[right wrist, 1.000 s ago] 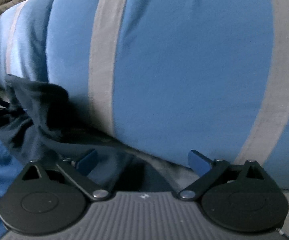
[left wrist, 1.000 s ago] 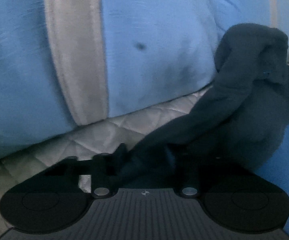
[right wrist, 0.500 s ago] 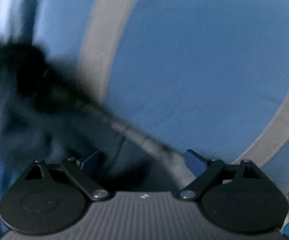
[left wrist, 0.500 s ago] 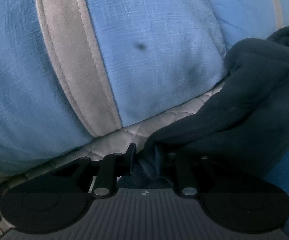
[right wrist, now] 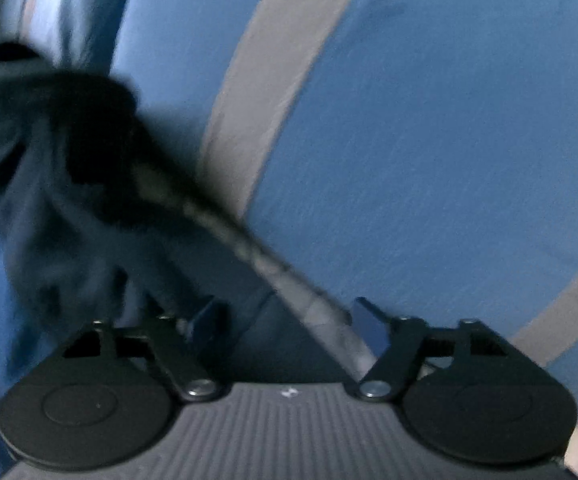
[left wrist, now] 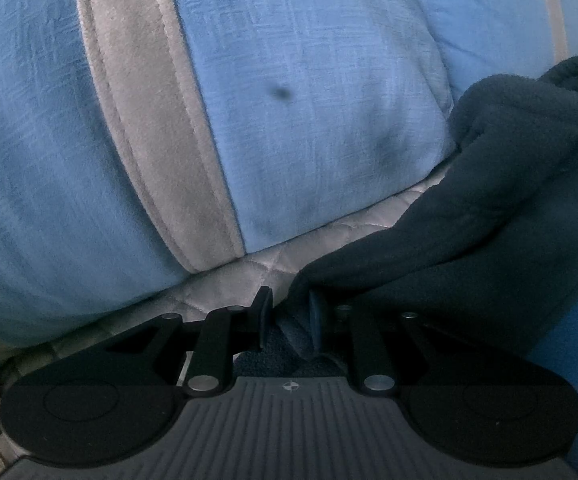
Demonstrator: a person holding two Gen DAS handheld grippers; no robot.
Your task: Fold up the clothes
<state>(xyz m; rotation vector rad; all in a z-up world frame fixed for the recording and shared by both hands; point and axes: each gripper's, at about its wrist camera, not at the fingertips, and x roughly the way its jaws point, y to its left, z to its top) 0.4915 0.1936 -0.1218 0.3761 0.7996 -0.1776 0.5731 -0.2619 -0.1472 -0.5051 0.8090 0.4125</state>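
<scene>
1. The left gripper (left wrist: 289, 314) is pinching an edge of the dark fleece garment (left wrist: 489, 216), its jaws drawn nearly together on the cloth.
2. The garment is lying bunched on a quilted bedcover (left wrist: 249, 272), against a blue blanket with grey stripes (left wrist: 309, 100).
3. The right gripper (right wrist: 289, 320) is closing partway, its jaws standing apart over the garment (right wrist: 89, 200) without pressing it.

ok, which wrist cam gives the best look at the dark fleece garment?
Left wrist. There the dark fleece garment is sharp, with its nap visible, and one fold is pinched in the left tongs. The right wrist view shows it only as a motion-blurred dark mass trailing down between the right tongs, whose jaws have just been closing.
</scene>
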